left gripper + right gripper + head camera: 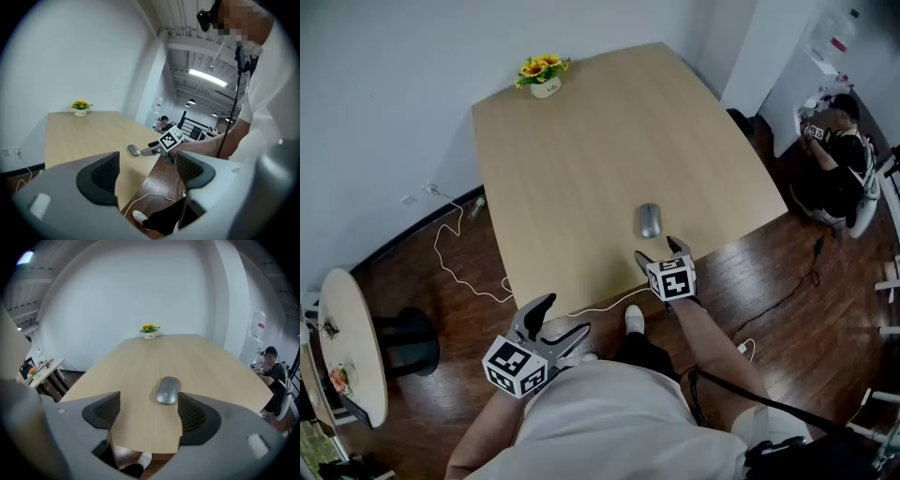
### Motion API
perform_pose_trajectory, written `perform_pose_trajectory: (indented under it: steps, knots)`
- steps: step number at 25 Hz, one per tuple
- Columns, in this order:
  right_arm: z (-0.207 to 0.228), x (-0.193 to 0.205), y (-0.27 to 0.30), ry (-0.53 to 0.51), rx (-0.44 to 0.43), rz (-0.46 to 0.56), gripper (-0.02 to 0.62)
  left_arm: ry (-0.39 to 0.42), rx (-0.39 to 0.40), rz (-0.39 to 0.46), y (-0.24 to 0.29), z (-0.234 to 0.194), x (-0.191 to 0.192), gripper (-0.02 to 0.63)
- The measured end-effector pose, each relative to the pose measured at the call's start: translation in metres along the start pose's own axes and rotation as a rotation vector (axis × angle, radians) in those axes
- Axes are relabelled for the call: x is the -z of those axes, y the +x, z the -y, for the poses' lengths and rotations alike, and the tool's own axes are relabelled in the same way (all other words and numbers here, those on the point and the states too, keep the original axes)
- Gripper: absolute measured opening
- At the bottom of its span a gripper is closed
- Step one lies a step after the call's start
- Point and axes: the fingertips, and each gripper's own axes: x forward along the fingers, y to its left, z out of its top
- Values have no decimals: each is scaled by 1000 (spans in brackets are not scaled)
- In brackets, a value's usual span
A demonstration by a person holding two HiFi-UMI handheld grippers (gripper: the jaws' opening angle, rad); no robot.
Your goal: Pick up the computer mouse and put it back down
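Not started, by the look: mouse (649, 221) lies untouched by desk's (600, 141) near edge. R gripper (658, 250) just short of it, jaws spread, empty. L gripper (563, 316) off-desk, jaws spread. Grab, lift, set-down all left.

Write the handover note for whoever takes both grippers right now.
Right gripper: open, empty, at the near edge of the table, aimed at the mouse.
Left gripper: open, empty, held off the table over the floor.
Mouse: flat on the table just ahead of the right jaws, untouched.
Done: right gripper lined up. Left: grip, lift, set back down.
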Motion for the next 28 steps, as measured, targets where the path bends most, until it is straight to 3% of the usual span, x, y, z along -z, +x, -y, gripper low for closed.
perform_pose_trajectory:
  steps: [6,11,15,17,28]
  knots:
    - [66,-17,78,90,70,-43,384,-28,-75,5,28,-23,-20,356]
    - [84,-18,118,148,135,-67,377,-79,-163,-13,28,-35,-14,356]
    - [83,-14,122,103,208,-58,345,-107,-212,-14,25,-40,-12,356]
    - [81,-15,123,102,208,-47,313,-112,-221,-13,25,-43,-11,356]
    - [59,-35,97,22,133,-27,301,-111,-222,36,2,-51,0,356]
